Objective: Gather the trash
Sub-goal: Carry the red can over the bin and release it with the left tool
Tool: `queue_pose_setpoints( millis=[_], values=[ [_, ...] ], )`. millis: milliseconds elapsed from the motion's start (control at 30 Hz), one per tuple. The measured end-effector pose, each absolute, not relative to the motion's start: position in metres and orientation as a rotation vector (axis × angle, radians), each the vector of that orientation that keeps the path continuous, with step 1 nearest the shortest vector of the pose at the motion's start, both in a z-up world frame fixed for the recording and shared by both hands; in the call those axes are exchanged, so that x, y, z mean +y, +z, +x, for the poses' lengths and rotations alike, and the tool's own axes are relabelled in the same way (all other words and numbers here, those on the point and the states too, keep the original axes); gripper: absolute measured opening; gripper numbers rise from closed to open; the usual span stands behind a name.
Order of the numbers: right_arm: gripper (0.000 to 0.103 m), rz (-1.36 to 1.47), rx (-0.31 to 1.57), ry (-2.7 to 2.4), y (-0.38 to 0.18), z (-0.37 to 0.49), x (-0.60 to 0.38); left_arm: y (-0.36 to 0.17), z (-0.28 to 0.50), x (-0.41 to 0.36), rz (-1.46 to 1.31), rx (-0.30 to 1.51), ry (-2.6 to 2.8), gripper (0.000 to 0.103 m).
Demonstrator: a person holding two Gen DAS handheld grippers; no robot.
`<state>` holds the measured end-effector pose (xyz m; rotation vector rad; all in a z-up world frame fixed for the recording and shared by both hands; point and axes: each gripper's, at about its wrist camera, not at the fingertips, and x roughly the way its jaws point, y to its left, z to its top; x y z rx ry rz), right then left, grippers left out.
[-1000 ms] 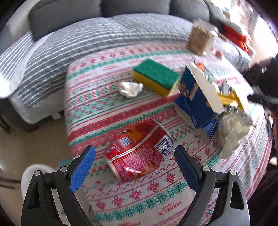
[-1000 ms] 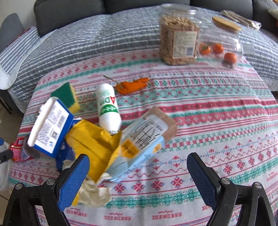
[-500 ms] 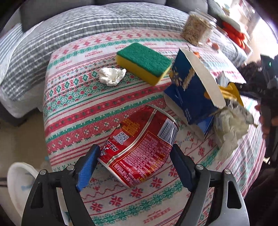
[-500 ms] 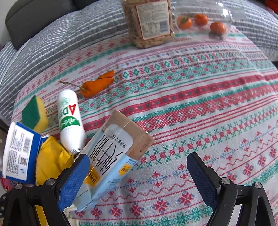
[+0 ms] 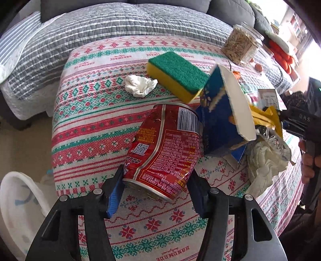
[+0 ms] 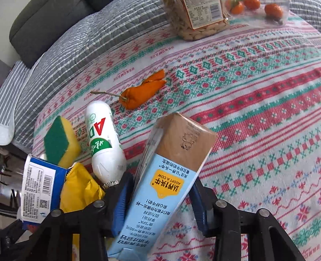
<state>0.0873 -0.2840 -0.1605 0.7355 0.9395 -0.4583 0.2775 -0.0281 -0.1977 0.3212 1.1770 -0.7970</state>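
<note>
Soft even daylight, blown-out glare upper right in left view; strong fisheye bending, dark corners

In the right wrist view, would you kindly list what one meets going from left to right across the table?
Blue box → sponge → white bottle → orange peel → milk carton, which sits between the right gripper's fingers → nut jar → tangerines.

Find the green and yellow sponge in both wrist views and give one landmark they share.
Left wrist: sponge upper centre, beyond the red can, left of the blue box.
Right wrist: sponge at left, beside the white bottle, above the blue box.
Shared landmark: the blue box.
</note>
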Motion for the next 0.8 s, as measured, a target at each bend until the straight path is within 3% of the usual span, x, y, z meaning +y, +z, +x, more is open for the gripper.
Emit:
queue_pose_setpoints(
  millis=[133,800],
  values=[
    [0.040,0.709,0.917,-0.480,-0.146,0.074,-0.283,-0.192,0.279,-0.016,0.275,1.182,-0.784,0.061],
    [0.040,0.592,0.772,-0.538,-0.058,-0.012,-0.255,-0.154,0.262,0.025,0.205,1.129,-0.771,0.061]
  ],
)
